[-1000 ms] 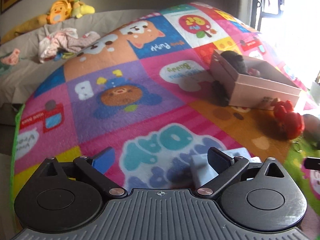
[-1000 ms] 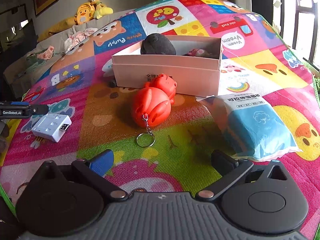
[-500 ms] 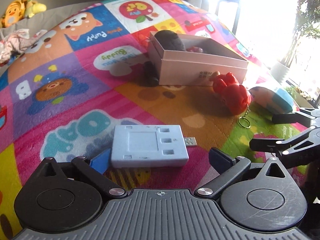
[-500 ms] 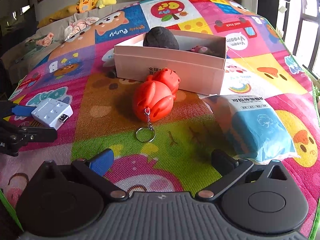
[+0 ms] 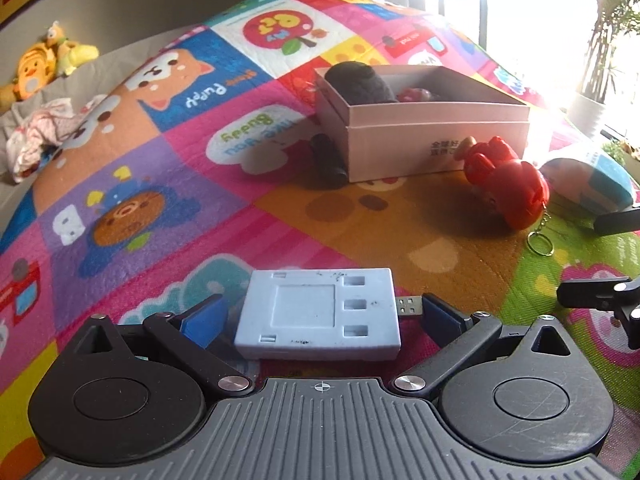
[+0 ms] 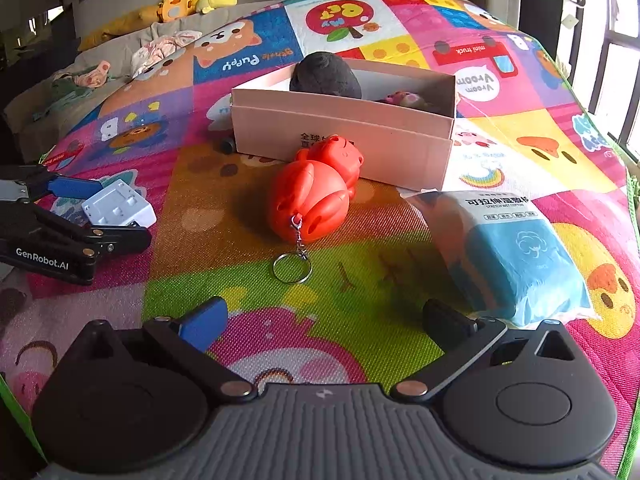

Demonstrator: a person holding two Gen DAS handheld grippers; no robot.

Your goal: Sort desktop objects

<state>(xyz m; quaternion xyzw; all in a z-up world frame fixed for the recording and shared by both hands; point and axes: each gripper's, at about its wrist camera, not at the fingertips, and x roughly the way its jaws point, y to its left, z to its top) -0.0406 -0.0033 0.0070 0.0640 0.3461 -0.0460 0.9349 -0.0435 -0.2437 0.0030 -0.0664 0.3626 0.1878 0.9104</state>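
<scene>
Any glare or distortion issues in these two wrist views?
Left wrist view: the window is blown out at top right, washing over the box corner; fisheye bows the mat. Right wrist view: even light, no glare; the same bowing, sharp on the red toy.

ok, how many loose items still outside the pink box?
3, possibly more. White USB adapter between the open left gripper fingers; red bear keychain against the box front; blue wipes pack to its right. A dark object by the box corner is unclear.
</scene>
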